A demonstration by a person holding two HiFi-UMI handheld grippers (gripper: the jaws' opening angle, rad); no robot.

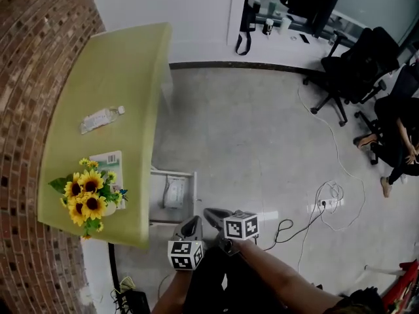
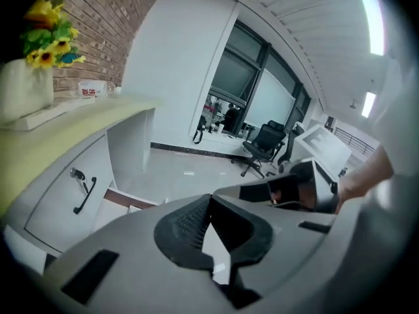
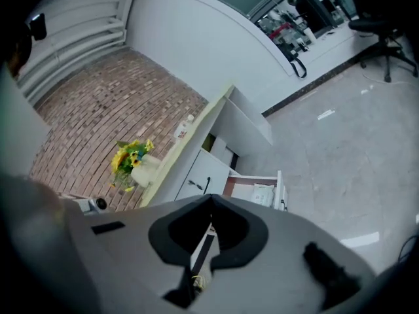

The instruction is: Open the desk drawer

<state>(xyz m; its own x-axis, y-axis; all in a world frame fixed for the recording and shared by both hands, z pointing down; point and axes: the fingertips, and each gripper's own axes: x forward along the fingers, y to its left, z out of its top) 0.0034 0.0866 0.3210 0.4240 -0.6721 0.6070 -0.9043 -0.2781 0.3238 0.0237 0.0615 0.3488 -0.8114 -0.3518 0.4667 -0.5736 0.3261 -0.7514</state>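
White drawer [image 1: 174, 173] stands pulled out from under the yellow-green surface [image 1: 124, 77], just ahead of our left gripper [image 1: 191, 226] and right gripper [image 1: 216, 216]. We hold both clear of it, jaws pressed together on nothing. A pale packet [image 1: 175, 192] lies inside the drawer.

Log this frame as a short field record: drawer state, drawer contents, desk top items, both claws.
drawer: open, pulled out from the desk
in drawer: white packet
desk top: sunflowers, bottle lying on its side, booklet
left claw: shut, empty, clear of the drawer
right claw: shut, empty, clear of the drawer
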